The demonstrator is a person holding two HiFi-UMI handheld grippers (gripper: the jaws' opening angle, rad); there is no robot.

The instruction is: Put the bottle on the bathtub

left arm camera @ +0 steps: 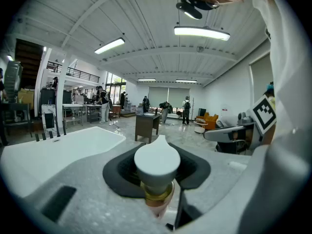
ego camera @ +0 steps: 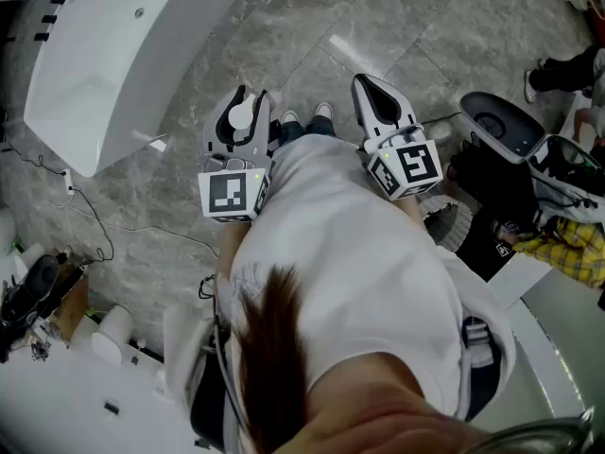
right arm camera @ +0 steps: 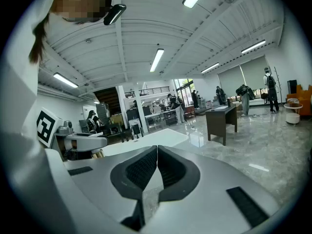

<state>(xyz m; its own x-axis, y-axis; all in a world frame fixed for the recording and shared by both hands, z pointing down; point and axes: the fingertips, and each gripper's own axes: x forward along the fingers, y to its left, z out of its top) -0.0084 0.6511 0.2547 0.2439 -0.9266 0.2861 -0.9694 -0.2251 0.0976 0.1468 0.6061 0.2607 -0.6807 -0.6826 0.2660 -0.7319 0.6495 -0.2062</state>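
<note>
The bottle (left arm camera: 157, 164) has a white teardrop cap, a gold collar and a pinkish body. It sits between the dark pads of my left gripper (left arm camera: 157, 152), which is shut on it just below the cap. In the head view the bottle's cap (ego camera: 244, 116) shows inside the left gripper (ego camera: 250, 102), held in front of the person's body. The white bathtub (ego camera: 104, 64) lies ahead to the left, apart from both grippers; its rim (left arm camera: 53, 147) appears low on the left of the left gripper view. My right gripper (ego camera: 367, 85) is shut and empty, its pads (right arm camera: 168, 167) meeting.
The floor is grey marble (ego camera: 378, 26). A black cable (ego camera: 90, 216) trails beside the tub. A dark desk (left arm camera: 147, 126) stands further off, with several people behind it. Equipment and seated people (ego camera: 529, 187) crowd the right side.
</note>
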